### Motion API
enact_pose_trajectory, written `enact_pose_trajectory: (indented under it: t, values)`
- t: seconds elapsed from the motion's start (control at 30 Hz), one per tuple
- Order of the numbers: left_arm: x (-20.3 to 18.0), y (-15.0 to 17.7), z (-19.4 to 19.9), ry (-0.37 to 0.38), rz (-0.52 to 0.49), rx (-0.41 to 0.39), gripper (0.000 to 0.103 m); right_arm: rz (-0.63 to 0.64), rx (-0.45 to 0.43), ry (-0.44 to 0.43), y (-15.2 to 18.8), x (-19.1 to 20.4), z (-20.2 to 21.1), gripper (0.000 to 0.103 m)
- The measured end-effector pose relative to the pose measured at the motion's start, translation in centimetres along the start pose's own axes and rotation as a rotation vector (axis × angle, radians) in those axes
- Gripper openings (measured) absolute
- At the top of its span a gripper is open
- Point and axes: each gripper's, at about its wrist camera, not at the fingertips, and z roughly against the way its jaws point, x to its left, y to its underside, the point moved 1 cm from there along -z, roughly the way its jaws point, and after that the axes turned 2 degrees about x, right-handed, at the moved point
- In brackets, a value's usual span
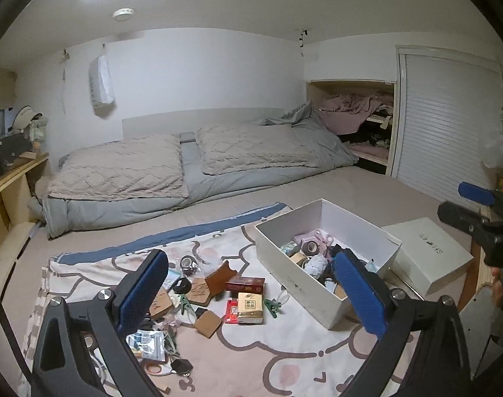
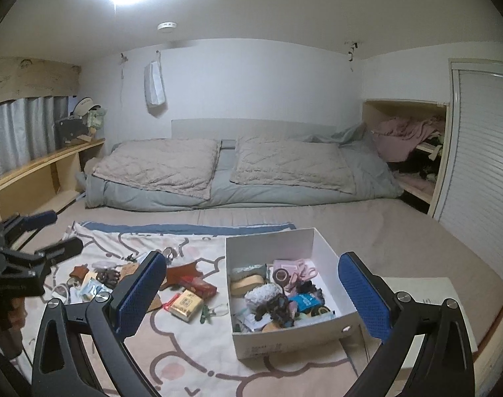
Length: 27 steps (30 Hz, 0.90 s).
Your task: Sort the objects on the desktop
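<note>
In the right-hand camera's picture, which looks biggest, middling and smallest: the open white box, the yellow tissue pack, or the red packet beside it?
As they look in that view:
1. White box, by far the largest.
2. Red packet and yellow tissue pack look about alike; the red packet is partly hidden behind a finger, so I won't rank them.

White open box (image 2: 278, 337), part-filled with small items, between right gripper (image 2: 251, 297) fingers; loose clutter (image 1: 218, 294) between left gripper (image 1: 251, 291) fingers.
</note>
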Motion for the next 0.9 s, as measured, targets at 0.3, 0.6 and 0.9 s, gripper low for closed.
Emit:
enact_pose_trajectory:
  t: [0.3,0.6,0.9]
  values:
    - [0.0,1.8,2.0,-0.024,0.003,-0.011,0.103,0.017,-0.001,0.005,2.3,1.4,1.9,0.103]
    - [-0.1,2.6,2.6,-0.019,-0.009,0.004,0.103,0.022,0.021,0.019,3.7,2.5,1.9,0.103]
    - [-0.6,3.2,2.0,-0.004,-0.014,0.044,0.103,0.027,0.046,0.018,4.0,3.0,1.5,0.103]
